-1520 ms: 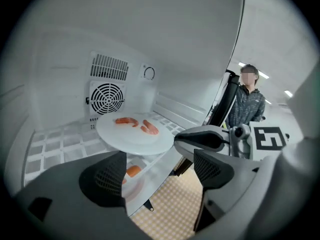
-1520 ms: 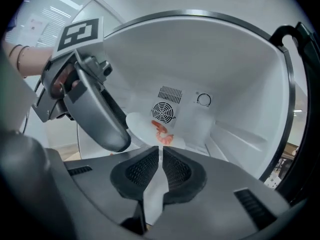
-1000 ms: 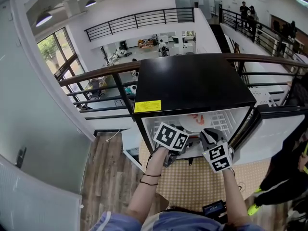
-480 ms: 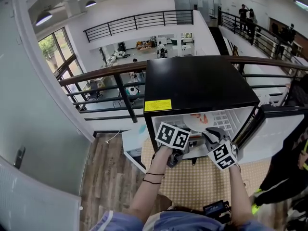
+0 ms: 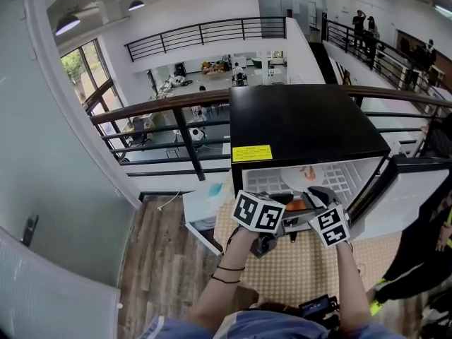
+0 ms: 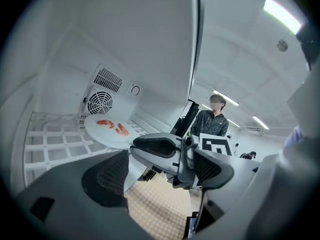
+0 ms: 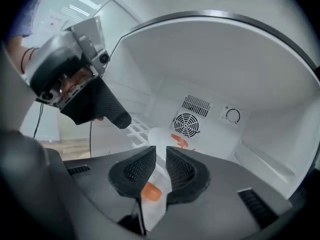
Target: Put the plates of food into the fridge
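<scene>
The right claw (image 7: pixel 160 170) pinches the near rim of the plate (image 7: pixel 154 211). The plate's far edge points into the fridge (image 5: pixel 304 119). The left claw (image 6: pixel 162 184) gapes wide, holding nothing.

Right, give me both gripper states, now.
Left gripper: open, holding nothing.
Right gripper: shut on the edge of a white plate carrying orange food.

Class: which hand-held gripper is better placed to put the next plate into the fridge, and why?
Right. The right hand-held gripper is shut on the rim of a plate of orange food, facing the open fridge; the left hand-held gripper is open and empty.
</scene>
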A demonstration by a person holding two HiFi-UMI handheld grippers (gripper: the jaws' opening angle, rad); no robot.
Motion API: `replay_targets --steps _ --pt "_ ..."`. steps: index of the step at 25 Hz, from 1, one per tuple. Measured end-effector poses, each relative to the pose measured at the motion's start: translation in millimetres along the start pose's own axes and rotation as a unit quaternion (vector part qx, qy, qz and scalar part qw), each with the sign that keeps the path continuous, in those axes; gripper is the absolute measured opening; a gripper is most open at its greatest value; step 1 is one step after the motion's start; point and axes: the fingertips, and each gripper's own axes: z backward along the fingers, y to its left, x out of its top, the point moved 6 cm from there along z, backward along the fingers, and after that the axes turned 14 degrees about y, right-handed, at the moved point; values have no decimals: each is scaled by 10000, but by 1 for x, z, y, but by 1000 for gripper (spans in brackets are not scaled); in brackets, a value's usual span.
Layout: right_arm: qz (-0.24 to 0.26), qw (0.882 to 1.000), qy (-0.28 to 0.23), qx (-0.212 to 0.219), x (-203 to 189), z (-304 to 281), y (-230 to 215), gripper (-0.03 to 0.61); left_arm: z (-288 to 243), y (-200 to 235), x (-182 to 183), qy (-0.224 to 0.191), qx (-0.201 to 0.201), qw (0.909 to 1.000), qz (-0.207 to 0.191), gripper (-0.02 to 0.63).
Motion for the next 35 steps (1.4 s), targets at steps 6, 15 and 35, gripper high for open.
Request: replay_targets --steps 6,15,35 --pt "-776 9968 -169 38 -9 25 14 69 17 -5 -30 -446 -184 9982 349 410" --pt "-1742 9846 -63 149 -60 80 60 69 26 -27 -85 -830 328 9954 349 407" --pt "-2268 9672 -175 1126 -149 231 130 41 13 -154 -181 -1613 1324 9744 835 125"
